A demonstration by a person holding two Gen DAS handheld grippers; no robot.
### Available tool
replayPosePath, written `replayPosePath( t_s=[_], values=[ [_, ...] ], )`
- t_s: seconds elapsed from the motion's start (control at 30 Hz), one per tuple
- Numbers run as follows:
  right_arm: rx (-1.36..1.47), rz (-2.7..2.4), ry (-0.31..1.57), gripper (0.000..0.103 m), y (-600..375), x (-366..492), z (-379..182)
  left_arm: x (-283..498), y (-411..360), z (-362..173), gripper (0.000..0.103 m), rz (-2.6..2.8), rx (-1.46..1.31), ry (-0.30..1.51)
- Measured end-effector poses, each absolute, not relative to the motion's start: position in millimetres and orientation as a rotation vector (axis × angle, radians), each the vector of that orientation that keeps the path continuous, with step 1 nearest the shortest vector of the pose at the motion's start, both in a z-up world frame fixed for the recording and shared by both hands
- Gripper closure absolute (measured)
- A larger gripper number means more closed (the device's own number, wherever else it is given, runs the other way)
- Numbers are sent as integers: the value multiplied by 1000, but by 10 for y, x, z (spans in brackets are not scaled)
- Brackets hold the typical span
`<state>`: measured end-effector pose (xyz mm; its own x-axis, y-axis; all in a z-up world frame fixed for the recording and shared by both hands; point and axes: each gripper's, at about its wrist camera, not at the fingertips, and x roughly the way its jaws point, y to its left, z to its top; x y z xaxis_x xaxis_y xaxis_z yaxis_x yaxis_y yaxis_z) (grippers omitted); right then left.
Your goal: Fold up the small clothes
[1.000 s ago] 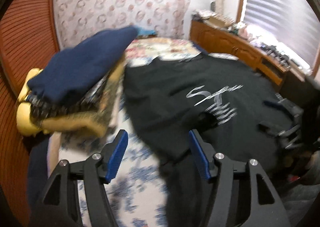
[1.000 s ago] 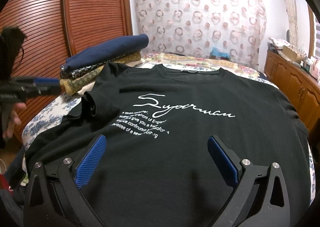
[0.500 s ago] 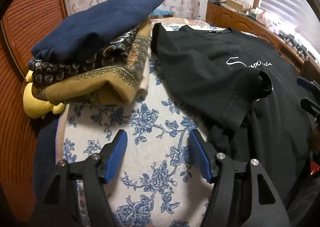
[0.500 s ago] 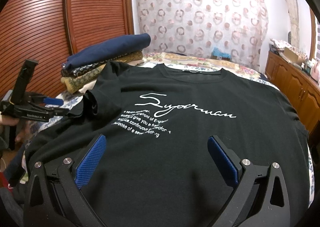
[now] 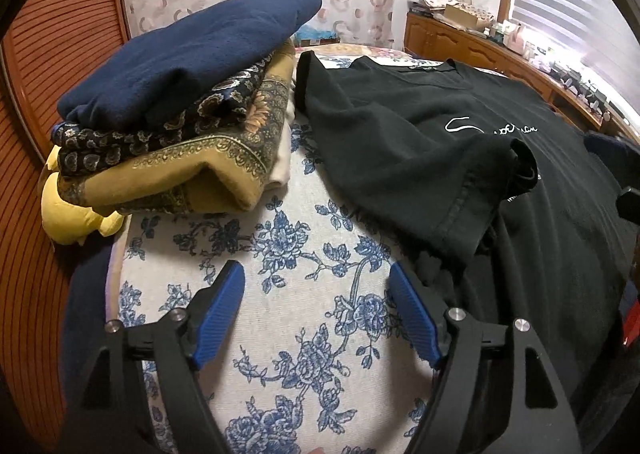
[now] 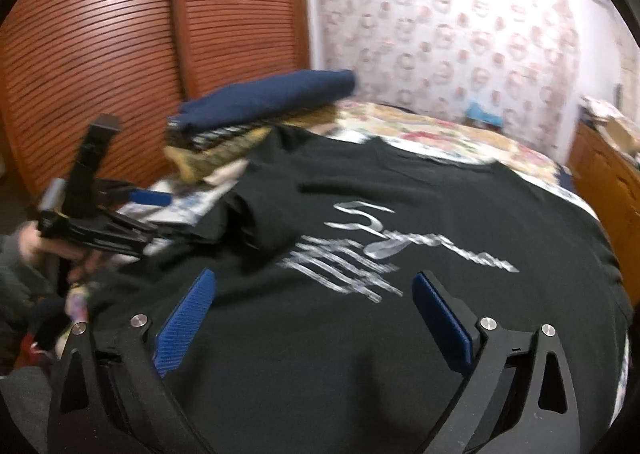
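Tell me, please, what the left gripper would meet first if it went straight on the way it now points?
Most likely the floral cover: the left gripper, jaws opening and empty, aims at bare cloth between the folded pile and the black T-shirt.

Left gripper [image 5: 316, 318] hangs over the blue-flowered bedspread [image 5: 280, 246], jaws opening with nothing between them. Black T-shirt [image 5: 400, 142] has one sleeve folded in; folded stack [image 5: 180, 122] beside it, maybe touching.

White script on black T-shirt [image 5: 400, 142] chest: flourish "S", then unreadable; smaller lines below blurred.
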<state>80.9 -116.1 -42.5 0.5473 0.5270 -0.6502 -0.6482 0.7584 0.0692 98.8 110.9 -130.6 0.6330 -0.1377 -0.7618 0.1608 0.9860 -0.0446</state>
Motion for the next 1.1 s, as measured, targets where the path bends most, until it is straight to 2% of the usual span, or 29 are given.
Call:
replayPosePath(
  t_s=[0.07,0.17,0.33,0.5,0.67,0.83,0.93,1.1],
  values=[
    [-197,757,710,9,-1021,833,-387,959,1159,-1287,28,-147,16,875],
    [-224,826,714,21,-808,841,-363,834,1284,-1215,28,-112,-34,845],
    [-288,935,726,51,-376,835,-392,578,1443,-1049,28,-79,-75,779],
    [-339,996,791,69,-70,872,-562,407,1524,-926,28,-52,-75,738],
    [-394,1015,859,74,75,1006,-818,365,1521,-908,28,-51,-75,727],
    [-358,1001,901,95,34,1173,-902,357,1454,-952,28,-51,-62,735],
    [-333,995,874,101,-45,1218,-800,346,1385,-960,28,-61,-56,739],
    [-240,966,812,102,-264,1374,-526,359,1297,-964,28,-83,-56,742]
  ],
)
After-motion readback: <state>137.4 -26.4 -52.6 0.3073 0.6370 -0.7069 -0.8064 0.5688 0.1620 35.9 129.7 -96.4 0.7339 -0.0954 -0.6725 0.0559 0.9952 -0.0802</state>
